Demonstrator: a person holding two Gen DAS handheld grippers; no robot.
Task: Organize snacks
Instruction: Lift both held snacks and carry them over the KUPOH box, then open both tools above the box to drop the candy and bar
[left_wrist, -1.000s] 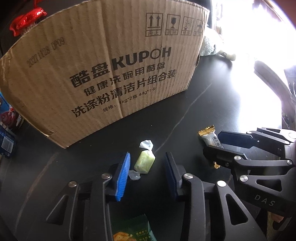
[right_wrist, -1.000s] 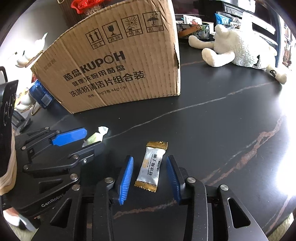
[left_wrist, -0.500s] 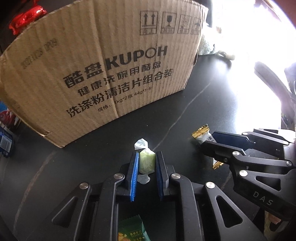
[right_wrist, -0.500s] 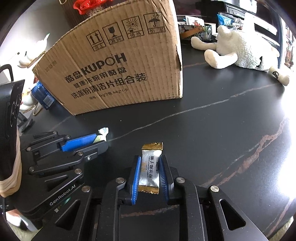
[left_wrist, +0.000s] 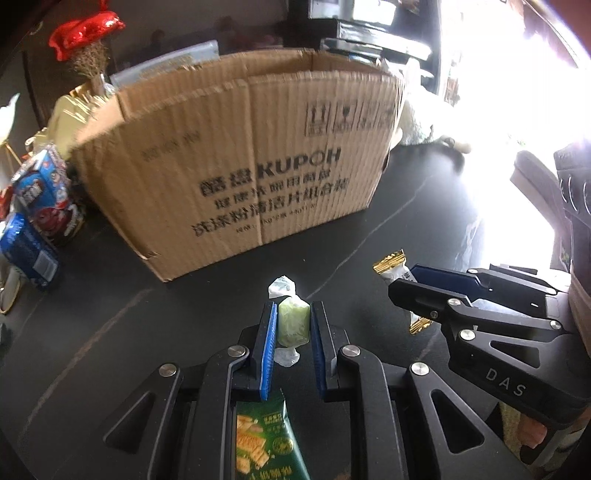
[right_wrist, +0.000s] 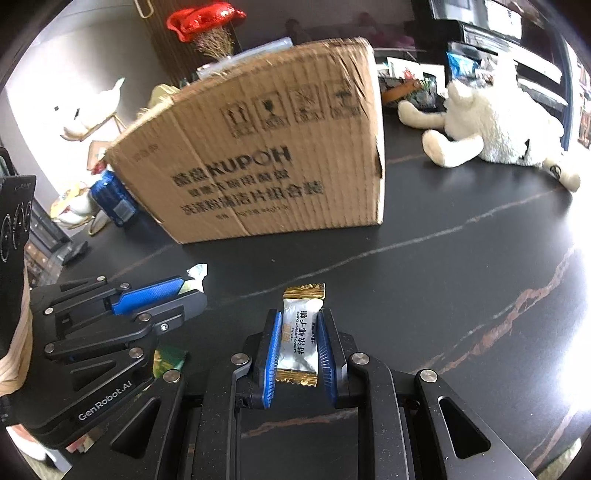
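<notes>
I see the green twist-wrapped candy (left_wrist: 293, 322) clamped between the blue pads of my left tongs (left_wrist: 292, 345), which are closed down to the width of the sweet; its white twisted end (left_wrist: 281, 287) sticks out ahead of the fingertips, toward the cardboard box (left_wrist: 243, 162). I cannot tell whether the candy is clear of the dark worktop (left_wrist: 92, 295) or touching it. My right tongs (right_wrist: 297, 349) are likewise closed on the white coconut candy (right_wrist: 300, 334), a flat sachet with gold crimped ends, held lengthwise, with its far gold end (right_wrist: 304, 290) projecting past the pads. In the left wrist view the right tongs (left_wrist: 410, 284) appear just to the right, with the same sachet's gold edge (left_wrist: 388, 261) showing beyond them; in the right wrist view the left tongs (right_wrist: 192, 290) lie just to the left. A green snack packet (left_wrist: 264, 439) lies on the worktop beneath the left tongs. The box stands open-topped beyond both candies, well apart from them, printed "KUPOH". Blue snack packs (left_wrist: 40, 206) sit at its left side. A white plush toy (right_wrist: 487, 129) lies on the worktop to the box's right, and a red foil ornament (right_wrist: 203, 18) shows behind the box.
</notes>
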